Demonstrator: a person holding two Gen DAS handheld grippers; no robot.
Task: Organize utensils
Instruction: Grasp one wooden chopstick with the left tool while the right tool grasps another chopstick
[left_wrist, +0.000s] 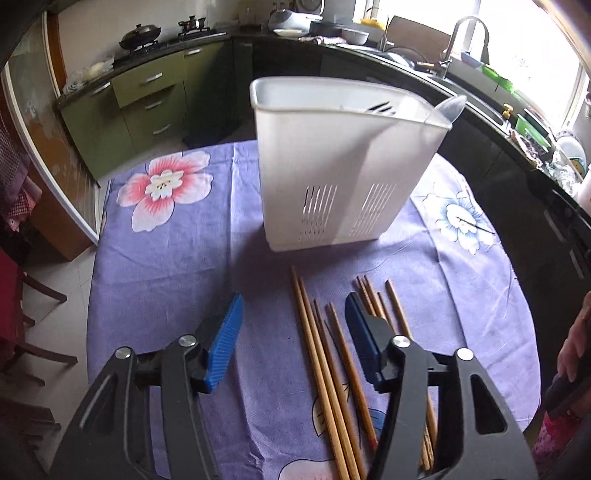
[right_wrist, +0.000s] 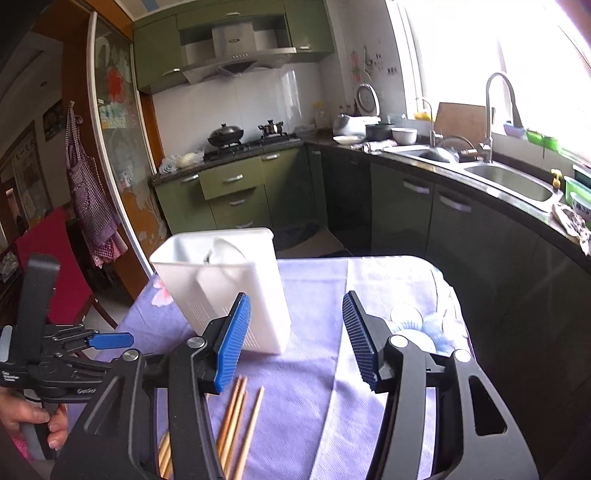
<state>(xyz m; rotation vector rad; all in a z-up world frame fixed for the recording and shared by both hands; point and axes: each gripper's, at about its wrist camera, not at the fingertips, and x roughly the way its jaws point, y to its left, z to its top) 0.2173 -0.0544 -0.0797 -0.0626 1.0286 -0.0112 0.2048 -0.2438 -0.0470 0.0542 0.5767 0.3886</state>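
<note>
Several wooden chopsticks (left_wrist: 325, 354) lie loose on the purple flowered tablecloth (left_wrist: 166, 258), pointing toward a white plastic utensil holder (left_wrist: 340, 166) that stands upright behind them. A fork and a pale spoon stick up inside the holder. My left gripper (left_wrist: 293, 306) hangs open above the cloth, its right blue pad over the chopsticks, nothing between its fingers. In the right wrist view my right gripper (right_wrist: 295, 306) is open and empty, right of the holder (right_wrist: 229, 288), with chopstick tips (right_wrist: 240, 417) below its left finger. The left gripper (right_wrist: 74, 347) shows at the left edge, held by a hand.
The table's far edge drops to the tiled kitchen floor. Dark cabinets, a counter with a sink (right_wrist: 517, 181) and tap curve along the right. Green drawers and a stove with a wok (right_wrist: 225, 134) stand behind. A red chair (right_wrist: 55, 266) is at the left.
</note>
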